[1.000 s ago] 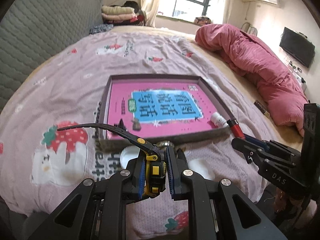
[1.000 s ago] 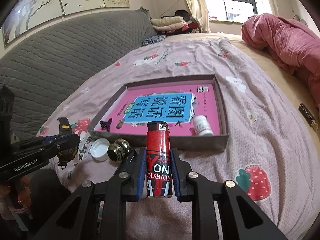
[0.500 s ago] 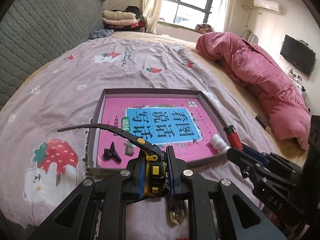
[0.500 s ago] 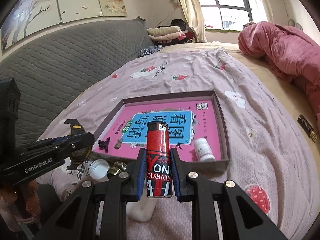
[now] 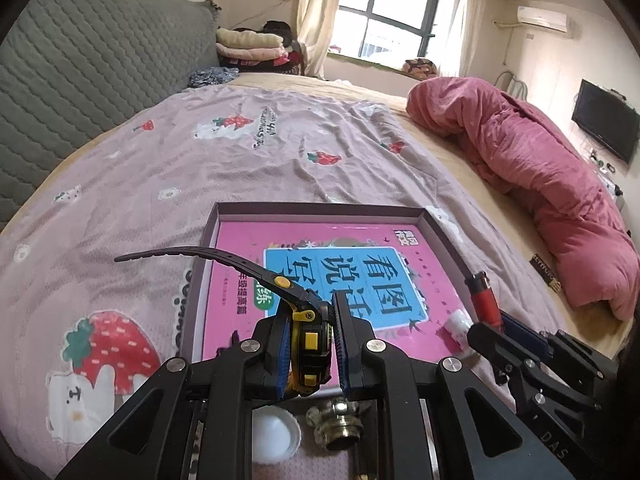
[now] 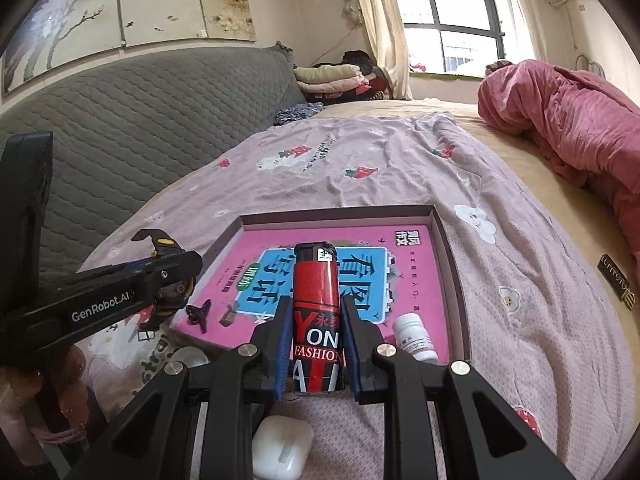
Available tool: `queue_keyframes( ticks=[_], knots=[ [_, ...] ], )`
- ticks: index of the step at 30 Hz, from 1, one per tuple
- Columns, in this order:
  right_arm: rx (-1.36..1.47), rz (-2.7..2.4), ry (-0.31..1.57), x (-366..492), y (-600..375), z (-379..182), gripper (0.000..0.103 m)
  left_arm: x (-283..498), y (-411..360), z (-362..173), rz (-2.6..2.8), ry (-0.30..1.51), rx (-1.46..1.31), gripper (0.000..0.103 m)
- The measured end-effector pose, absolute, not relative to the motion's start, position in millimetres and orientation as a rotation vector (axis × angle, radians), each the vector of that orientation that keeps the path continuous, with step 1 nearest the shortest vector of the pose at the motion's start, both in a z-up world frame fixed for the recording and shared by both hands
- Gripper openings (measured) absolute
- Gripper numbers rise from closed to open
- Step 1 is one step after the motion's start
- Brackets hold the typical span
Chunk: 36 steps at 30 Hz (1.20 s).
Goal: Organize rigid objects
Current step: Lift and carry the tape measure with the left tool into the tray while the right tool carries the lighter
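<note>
A shallow box with a pink book inside lies on the bed; it also shows in the right wrist view. My left gripper is shut on a black and yellow watch, held above the box's near edge, strap curving up left. My right gripper is shut on a red lighter, held above the box's near side. The box holds a small white bottle, a black clip and a small brown piece.
A white cap and a brass fitting lie on the sheet before the box. A white earbud case lies under my right gripper. A pink quilt is heaped at the right. A grey headboard stands left.
Both grippers have risen and moved forward over the box's near edge, each still holding its object. The cap and brass fitting now sit under the left gripper.
</note>
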State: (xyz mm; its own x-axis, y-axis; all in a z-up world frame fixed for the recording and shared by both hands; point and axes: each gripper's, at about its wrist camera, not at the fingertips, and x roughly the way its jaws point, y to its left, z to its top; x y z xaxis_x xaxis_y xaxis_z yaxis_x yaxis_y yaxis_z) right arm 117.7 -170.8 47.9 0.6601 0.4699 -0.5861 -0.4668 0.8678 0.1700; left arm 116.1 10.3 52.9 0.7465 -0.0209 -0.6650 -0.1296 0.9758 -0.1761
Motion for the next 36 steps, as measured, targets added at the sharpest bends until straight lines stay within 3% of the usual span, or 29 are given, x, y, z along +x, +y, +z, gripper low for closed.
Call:
queue_keyframes(
  ticks=[36],
  knots=[
    [-0.141,0.444,0.809,168.2,-135.3,-4.1,0.023,159.1,-12.0,-17.3,-0.067,0.885,-0.153,0.021]
  ],
)
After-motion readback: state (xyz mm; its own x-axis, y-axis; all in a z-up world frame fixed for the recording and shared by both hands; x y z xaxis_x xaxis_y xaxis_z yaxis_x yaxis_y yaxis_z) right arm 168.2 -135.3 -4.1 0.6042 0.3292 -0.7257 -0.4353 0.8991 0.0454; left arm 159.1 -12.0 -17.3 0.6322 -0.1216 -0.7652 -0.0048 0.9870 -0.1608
